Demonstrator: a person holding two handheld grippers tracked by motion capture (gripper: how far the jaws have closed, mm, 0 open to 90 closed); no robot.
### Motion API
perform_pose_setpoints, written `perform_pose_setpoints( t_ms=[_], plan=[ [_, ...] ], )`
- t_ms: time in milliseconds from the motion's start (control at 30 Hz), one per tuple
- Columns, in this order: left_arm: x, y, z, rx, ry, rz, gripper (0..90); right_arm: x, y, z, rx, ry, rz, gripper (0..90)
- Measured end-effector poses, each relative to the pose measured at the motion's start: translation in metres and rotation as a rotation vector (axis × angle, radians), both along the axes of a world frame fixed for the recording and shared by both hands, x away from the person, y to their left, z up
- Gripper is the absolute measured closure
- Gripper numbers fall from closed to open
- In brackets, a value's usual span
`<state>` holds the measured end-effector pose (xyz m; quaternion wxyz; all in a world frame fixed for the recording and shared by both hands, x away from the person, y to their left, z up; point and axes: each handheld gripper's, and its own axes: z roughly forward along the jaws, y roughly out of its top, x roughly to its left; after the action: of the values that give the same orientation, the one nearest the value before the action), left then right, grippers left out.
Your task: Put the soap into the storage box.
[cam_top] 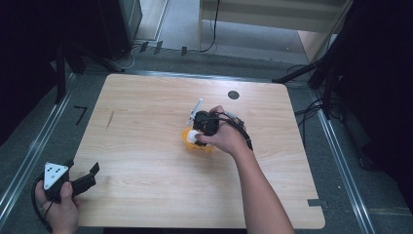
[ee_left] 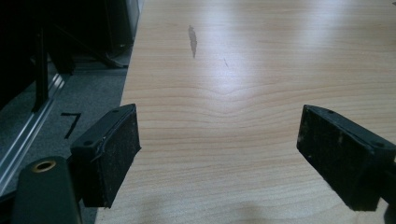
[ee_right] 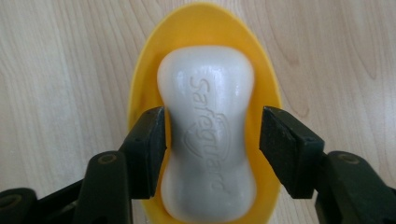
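A white bar of soap (ee_right: 205, 84), stamped with a brand name, lies in a yellow oval dish (ee_right: 205, 23) near the middle of the wooden table (cam_top: 146, 122). My right gripper (ee_right: 214, 126) points down over it, open, with its jaws on either side of the soap's narrow waist. The left jaw touches the soap and a small gap shows at the right jaw. In the high view the right gripper (cam_top: 202, 127) covers most of the dish (cam_top: 190, 143) and soap (cam_top: 194, 136). My left gripper (cam_top: 83, 170) rests open at the table's near left corner, nothing between its jaws (ee_left: 217, 140).
A round black mark (cam_top: 233, 94) sits near the table's far edge. A dark streak (cam_top: 110, 119) marks the wood at the left. Grey floor, metal rails and cables surround the table.
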<state>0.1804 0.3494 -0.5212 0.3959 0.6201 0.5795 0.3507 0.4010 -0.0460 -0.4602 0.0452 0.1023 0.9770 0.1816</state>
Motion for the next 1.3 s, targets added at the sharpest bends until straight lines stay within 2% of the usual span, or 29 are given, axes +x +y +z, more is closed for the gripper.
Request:
perform_pose_setpoints(
  t_ms=[233, 433, 700, 800, 867, 933, 967, 1033, 1067, 1133, 1167, 1200, 1233, 1267, 1300],
  plan=[
    [0.000, 0.000, 0.000, 0.000, -0.002, 0.000, 13.6, -0.002, -0.007, 0.009, 0.013, -0.004, -0.022, 42.2],
    [0.000, 0.000, 0.000, 0.004, -0.001, 0.001, 13.6, -0.005, -0.024, 0.014, 0.070, -0.006, -0.054, 42.3],
    [0.000, 0.000, 0.000, 0.006, 0.001, -0.001, 13.6, -0.011, -0.042, 0.014, 0.099, -0.011, -0.096, 38.5],
    [0.000, 0.000, 0.000, 0.007, 0.001, 0.000, 13.6, -0.016, -0.055, 0.013, 0.128, -0.044, -0.142, 32.2],
    [0.000, 0.000, 0.000, 0.007, 0.000, 0.000, 13.6, -0.017, -0.058, 0.013, 0.143, -0.045, -0.155, 30.0],
    [0.000, 0.000, 0.000, 0.008, 0.001, -0.001, 13.6, -0.019, -0.065, 0.013, 0.160, -0.046, -0.189, 25.8],
    [0.000, 0.000, 0.000, 0.008, 0.001, -0.002, 13.6, -0.021, -0.071, 0.013, 0.178, -0.057, -0.215, 20.4],
    [0.000, 0.000, 0.000, 0.008, 0.001, 0.000, 13.6, -0.022, -0.073, 0.013, 0.188, -0.057, -0.233, 17.9],
    [0.000, 0.000, 0.000, 0.008, 0.001, 0.000, 13.6, -0.025, -0.079, 0.012, 0.205, -0.071, -0.262, 12.5],
    [0.000, 0.000, 0.000, 0.008, 0.000, -0.001, 13.6, -0.026, -0.081, 0.012, 0.214, -0.075, -0.283, 10.1],
    [0.000, 0.000, 0.000, 0.008, 0.001, -0.001, 13.6, -0.028, -0.084, 0.012, 0.222, -0.084, -0.303, 5.7],
    [0.000, 0.000, 0.000, 0.008, 0.000, -0.001, 13.6, -0.031, -0.088, 0.010, 0.225, -0.123, -0.345, 0.0],
    [0.000, 0.000, 0.000, 0.008, 0.000, -0.001, 13.6, -0.031, -0.088, 0.010, 0.225, -0.123, -0.345, 0.0],
    [0.000, 0.000, 0.000, 0.008, 0.000, -0.001, 13.6, -0.035, -0.093, 0.008, 0.227, -0.158, -0.368, 0.0],
    [0.000, 0.000, 0.000, 0.008, 0.000, -0.001, 13.6, -0.035, -0.093, 0.008, 0.227, -0.158, -0.368, 0.0]
  ],
)
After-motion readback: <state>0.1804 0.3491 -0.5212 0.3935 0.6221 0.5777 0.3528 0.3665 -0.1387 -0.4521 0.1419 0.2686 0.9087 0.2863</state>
